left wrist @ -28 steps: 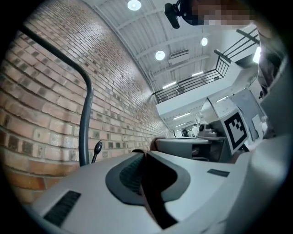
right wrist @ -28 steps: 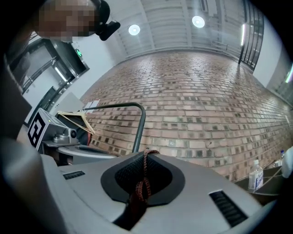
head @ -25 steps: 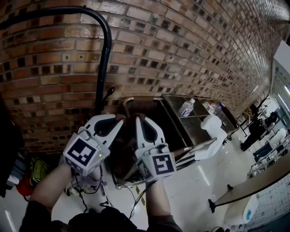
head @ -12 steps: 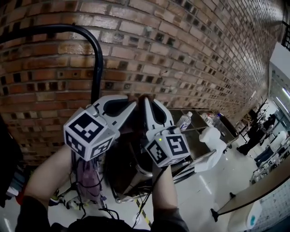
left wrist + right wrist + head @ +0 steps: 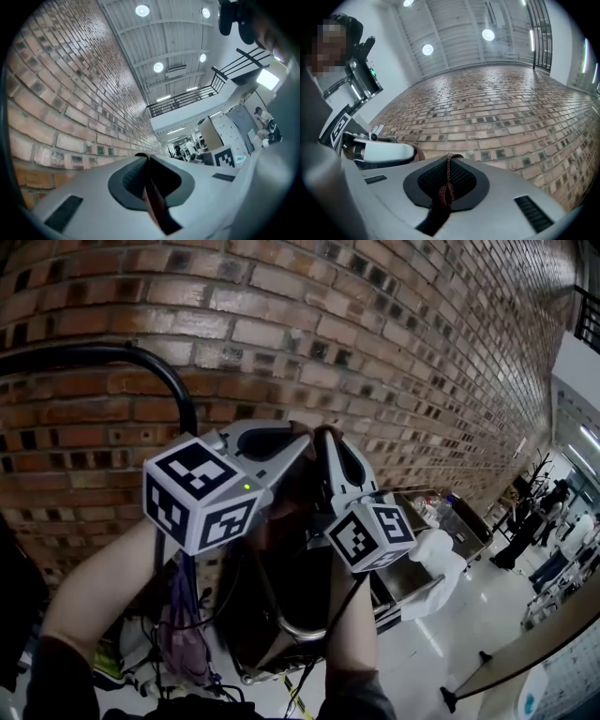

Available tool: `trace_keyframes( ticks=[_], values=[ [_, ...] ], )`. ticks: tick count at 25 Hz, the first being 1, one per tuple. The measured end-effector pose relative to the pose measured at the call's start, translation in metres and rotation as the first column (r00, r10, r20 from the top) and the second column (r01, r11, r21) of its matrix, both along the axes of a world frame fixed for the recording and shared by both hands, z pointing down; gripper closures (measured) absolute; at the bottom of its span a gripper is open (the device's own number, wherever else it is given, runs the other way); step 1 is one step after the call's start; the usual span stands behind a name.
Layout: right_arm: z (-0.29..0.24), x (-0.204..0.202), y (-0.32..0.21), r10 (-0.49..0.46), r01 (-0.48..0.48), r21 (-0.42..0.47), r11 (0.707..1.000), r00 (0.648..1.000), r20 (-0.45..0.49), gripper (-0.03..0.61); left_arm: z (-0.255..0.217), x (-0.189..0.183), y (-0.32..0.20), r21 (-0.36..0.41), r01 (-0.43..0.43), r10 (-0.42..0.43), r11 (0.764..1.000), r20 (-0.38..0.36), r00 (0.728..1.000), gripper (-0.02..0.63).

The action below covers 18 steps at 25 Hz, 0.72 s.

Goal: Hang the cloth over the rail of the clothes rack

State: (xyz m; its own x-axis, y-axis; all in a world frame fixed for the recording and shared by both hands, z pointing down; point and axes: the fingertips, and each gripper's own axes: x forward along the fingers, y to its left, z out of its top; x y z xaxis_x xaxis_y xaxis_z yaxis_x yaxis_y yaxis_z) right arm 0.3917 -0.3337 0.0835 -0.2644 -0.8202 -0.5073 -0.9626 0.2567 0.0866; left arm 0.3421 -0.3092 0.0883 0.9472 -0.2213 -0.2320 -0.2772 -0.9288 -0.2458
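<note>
Both grippers are raised in front of a brick wall, side by side, tips nearly touching. A dark brown cloth (image 5: 281, 568) hangs down between and below them. My left gripper (image 5: 305, 437) is shut on an edge of the cloth (image 5: 152, 201), pinched between its closed jaws. My right gripper (image 5: 326, 434) is also shut, with a reddish-brown hem of the cloth (image 5: 444, 187) caught between its pads. The black rail of the clothes rack (image 5: 112, 357) curves across the upper left, above and left of the left gripper, then bends down behind it.
The brick wall (image 5: 375, 352) fills the background close ahead. A metal cart (image 5: 441, 521) with a white object stands at lower right. Cables and a purple item (image 5: 178, 615) hang under the rack. A table edge (image 5: 525, 652) shows at far right.
Both grippers have risen with the cloth, from below the rail's bend up toward rail height. The cloth has lifted with them. The jaws stayed shut.
</note>
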Motion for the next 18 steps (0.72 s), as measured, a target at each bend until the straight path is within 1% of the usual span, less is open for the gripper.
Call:
trace_keyframes(
  ticks=[5,8,11,15,18],
  values=[
    [-0.041,0.009,-0.019,0.007,-0.007,0.009,1.0,1.0,0.0,0.565,-0.051,0.011,-0.011,0.084,0.023,-0.022,0.996,-0.014,1.0,0.6],
    [-0.059,0.009,-0.029,0.021,-0.021,0.035,0.999,1.0,-0.006,0.565,-0.073,0.009,-0.027,0.145,0.082,-0.075,0.986,-0.051,0.996,0.6],
    [-0.072,0.008,-0.034,0.034,-0.033,0.077,0.997,0.999,-0.006,0.565,-0.088,0.005,-0.043,0.213,0.165,-0.15,0.963,-0.082,0.985,0.6],
    [-0.089,0.0,-0.034,0.038,-0.038,0.147,0.988,0.999,-0.001,0.565,-0.107,0.008,-0.045,0.314,0.229,-0.222,0.922,-0.057,0.973,0.6],
    [-0.1,-0.011,-0.037,0.039,-0.034,0.189,0.981,0.999,-0.022,0.565,-0.132,0.006,-0.05,0.367,0.261,-0.254,0.893,-0.069,0.965,0.598]
  ],
)
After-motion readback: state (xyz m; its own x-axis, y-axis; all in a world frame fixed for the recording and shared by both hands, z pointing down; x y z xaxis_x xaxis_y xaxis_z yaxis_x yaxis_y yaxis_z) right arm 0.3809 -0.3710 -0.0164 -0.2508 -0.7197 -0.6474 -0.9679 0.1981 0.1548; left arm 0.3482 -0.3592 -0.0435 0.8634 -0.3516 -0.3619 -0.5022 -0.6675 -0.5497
